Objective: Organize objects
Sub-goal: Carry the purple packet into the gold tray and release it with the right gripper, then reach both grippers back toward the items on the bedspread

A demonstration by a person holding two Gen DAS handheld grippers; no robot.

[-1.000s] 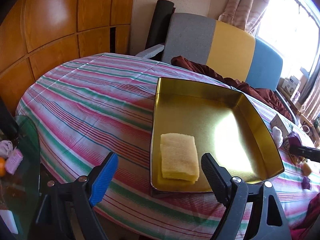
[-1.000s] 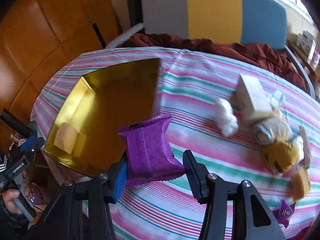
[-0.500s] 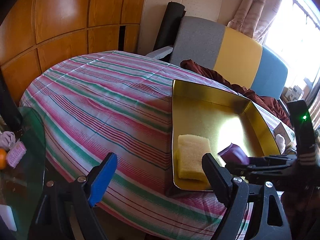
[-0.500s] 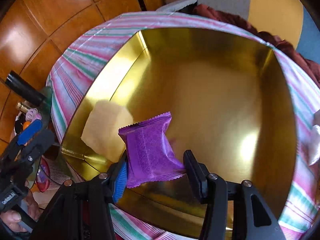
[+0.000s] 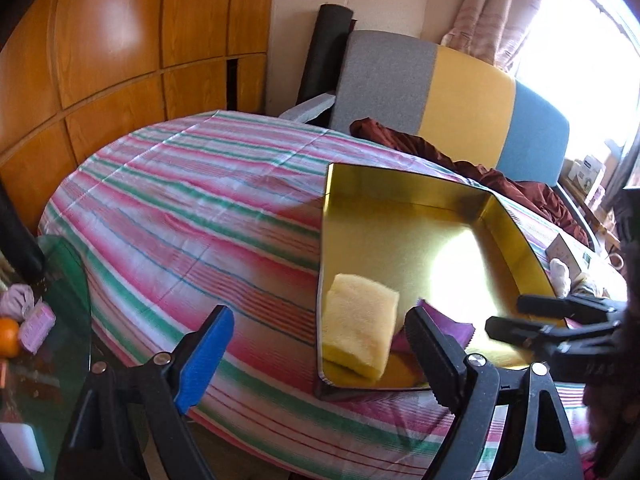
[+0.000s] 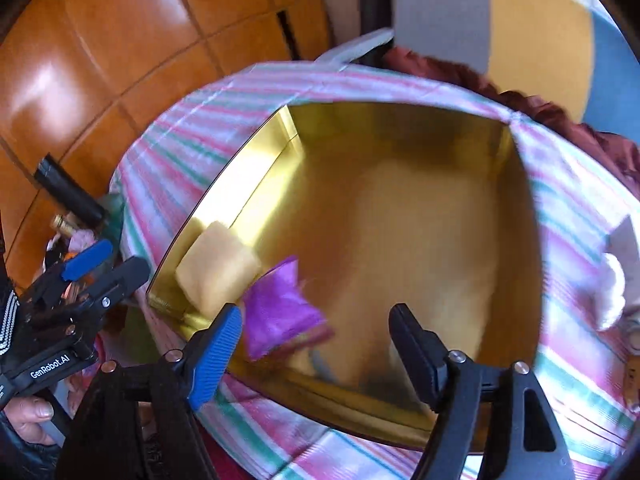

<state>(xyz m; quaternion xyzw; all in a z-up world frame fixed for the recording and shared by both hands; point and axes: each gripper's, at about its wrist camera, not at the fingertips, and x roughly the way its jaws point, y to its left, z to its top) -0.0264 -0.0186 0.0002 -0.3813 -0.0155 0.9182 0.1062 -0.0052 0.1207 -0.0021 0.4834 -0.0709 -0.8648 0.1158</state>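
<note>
Hovering above a shallow, shiny gold metal tray, the right gripper points steeply down into it, and its jaws are opening. A small purple foil snack packet sits just inside the blue left finger, blurred, at the near left part of the tray; the black right finger stands well clear of it, so the packet is no longer clamped. Whether the packet already rests on the tray floor cannot be told from the blur. Just beside it, toward the tray's near left corner, lies a pale yellow rectangular sponge, touching or almost touching the packet.

The tray rests on a round worktop covered by a pink, green and white striped cloth. The left gripper hangs near the worktop's edge, beside the tray, with its jaws spread wide and nothing between them. From its camera the sponge and a corner of the purple packet show inside the tray, with the right gripper reaching in from the right.

Behind the worktop stands a grey, yellow and blue sofa.
</note>
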